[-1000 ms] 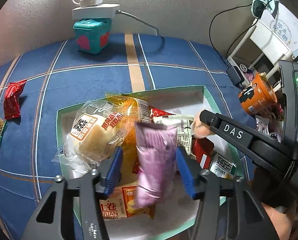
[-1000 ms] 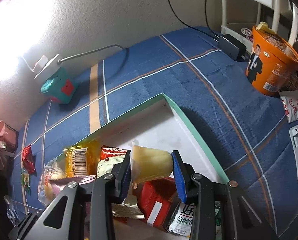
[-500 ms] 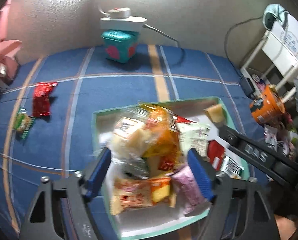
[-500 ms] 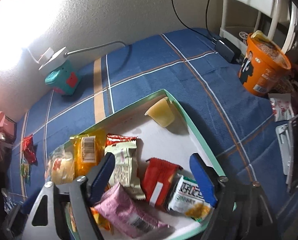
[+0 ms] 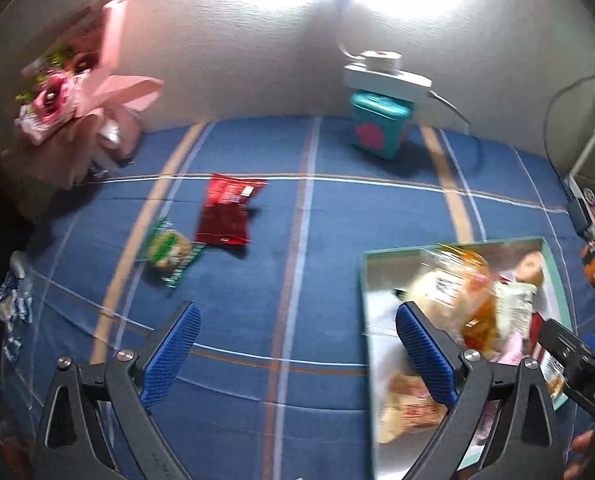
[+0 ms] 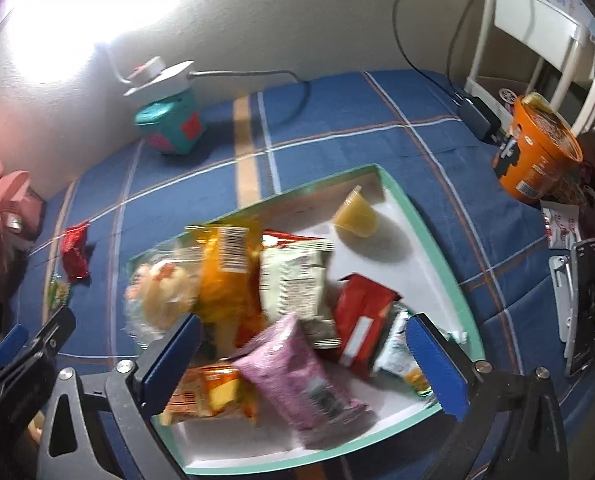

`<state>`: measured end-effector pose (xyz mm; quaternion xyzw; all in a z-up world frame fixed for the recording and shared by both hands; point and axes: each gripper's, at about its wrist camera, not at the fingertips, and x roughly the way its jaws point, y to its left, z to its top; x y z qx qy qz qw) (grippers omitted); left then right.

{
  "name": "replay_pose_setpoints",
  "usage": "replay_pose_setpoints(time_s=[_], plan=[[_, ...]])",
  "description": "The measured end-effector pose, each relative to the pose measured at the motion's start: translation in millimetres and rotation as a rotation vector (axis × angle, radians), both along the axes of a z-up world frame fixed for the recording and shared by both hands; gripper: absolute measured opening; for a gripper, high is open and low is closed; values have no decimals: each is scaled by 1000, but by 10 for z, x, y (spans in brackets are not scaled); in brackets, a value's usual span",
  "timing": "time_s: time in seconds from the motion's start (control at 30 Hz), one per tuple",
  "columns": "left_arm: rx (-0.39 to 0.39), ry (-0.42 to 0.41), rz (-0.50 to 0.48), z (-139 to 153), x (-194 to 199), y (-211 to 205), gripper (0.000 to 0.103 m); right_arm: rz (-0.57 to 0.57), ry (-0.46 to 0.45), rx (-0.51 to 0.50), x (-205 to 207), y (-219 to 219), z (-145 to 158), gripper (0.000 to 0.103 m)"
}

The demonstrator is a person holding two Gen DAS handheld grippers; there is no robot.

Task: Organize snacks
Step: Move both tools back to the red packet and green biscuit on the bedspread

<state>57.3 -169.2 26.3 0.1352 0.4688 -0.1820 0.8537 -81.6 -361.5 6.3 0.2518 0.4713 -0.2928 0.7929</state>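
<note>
1. Both of my grippers are empty right now. The left gripper has just been opening and its fingers stand wide apart with only blue checked cloth between them. The right gripper has likewise just been opening to full spread, hovering above the tray with nothing pinched.

2. Most snacks already sit in the green-rimmed tray: a purple packet lying on top near the front, an orange bag, a bun in clear wrap, a red pack, and a jelly cup tipped over in the far corner.

3. Two strays are out on the cloth, well apart from the tray: a red packet and, just beside it, a green packet. An orange noodle cup stands off to the right.

4. My guess is those two strays are next. Both look like light, flat, crinkly foil, so probably slippery and easy to skid across the cloth. I'd come down over the short width and pinch mid-body, not the sealed edge.

5. The noodle cup looks stiff but crushable; I'd take it around the wall, gently.
</note>
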Motion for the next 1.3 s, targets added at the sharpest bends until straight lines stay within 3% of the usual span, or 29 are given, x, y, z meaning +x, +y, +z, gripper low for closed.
replay_pose_setpoints(time_s=[0.3, 0.53, 0.7, 0.97, 1.3], plan=[[70, -43, 137, 45, 167, 436, 98, 52, 37, -85, 253, 456, 153, 103], [124, -18, 193, 12, 248, 768, 98, 126, 24, -80, 450, 819, 160, 103], [105, 26, 247, -38, 367, 1047, 98, 223, 36, -110, 637, 1215, 109, 103], [105, 3, 325, -72, 518, 1450, 98, 338, 63, -139, 930, 1747, -26, 103], [67, 32, 401, -210, 719, 1800, 98, 393, 71, -130, 1185, 1990, -218, 103]])
